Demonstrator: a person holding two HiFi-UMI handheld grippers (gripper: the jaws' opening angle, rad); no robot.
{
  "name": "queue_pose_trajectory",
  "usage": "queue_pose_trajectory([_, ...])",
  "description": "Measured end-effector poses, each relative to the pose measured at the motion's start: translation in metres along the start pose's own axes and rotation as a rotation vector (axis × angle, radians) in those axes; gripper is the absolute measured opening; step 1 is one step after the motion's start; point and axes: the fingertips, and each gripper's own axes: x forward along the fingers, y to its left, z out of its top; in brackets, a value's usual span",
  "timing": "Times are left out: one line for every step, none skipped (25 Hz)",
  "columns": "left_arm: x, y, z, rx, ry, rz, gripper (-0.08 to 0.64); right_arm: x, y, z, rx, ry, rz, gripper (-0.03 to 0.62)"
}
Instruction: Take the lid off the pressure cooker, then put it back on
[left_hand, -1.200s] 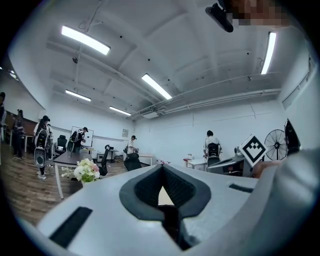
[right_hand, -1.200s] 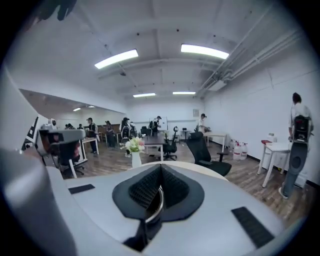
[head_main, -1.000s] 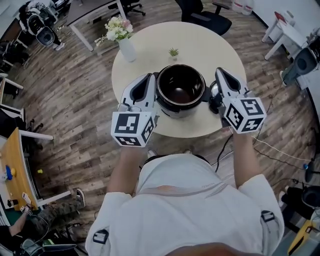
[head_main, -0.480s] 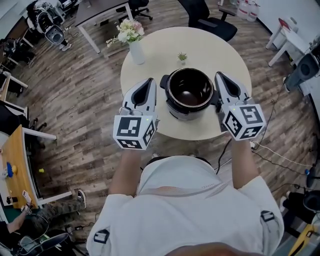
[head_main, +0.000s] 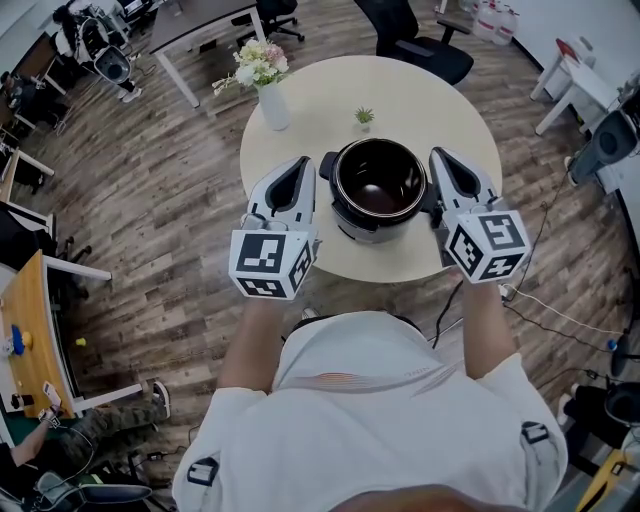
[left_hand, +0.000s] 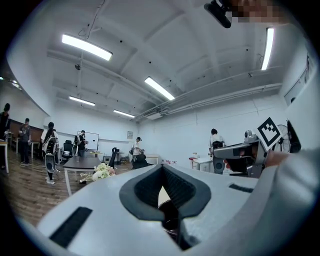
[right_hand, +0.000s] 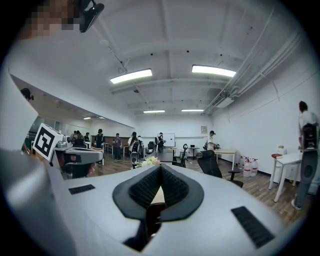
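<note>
The black pressure cooker (head_main: 378, 190) stands on the round cream table (head_main: 320, 100), near its front edge. From above its top looks like a dark, glossy hollow, and I see no separate lid in the head view. My left gripper (head_main: 297, 165) is just left of the cooker, its jaws shut on nothing. My right gripper (head_main: 441, 156) is just right of it, also shut and empty. Both point level, away from me. In the left gripper view the left gripper (left_hand: 161, 169) is shut, and in the right gripper view the right gripper (right_hand: 159, 169) is shut too.
A white vase of flowers (head_main: 264, 80) and a tiny potted plant (head_main: 364, 116) stand on the table behind the cooker. A black office chair (head_main: 415, 45) is beyond the table. A cable (head_main: 545, 300) runs across the wood floor at right. Desks and people stand further off.
Both grippers have drawn a little apart from the cooker's sides since a second ago. Over the last half second nothing has moved.
</note>
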Motion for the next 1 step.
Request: queue_pose_trajectory([0.001,-0.0011,-0.0005,-0.001,0.001,-0.002,0.005,-0.0002,-0.0007,-0.0008,0.0,0.002,0.001,-0.002])
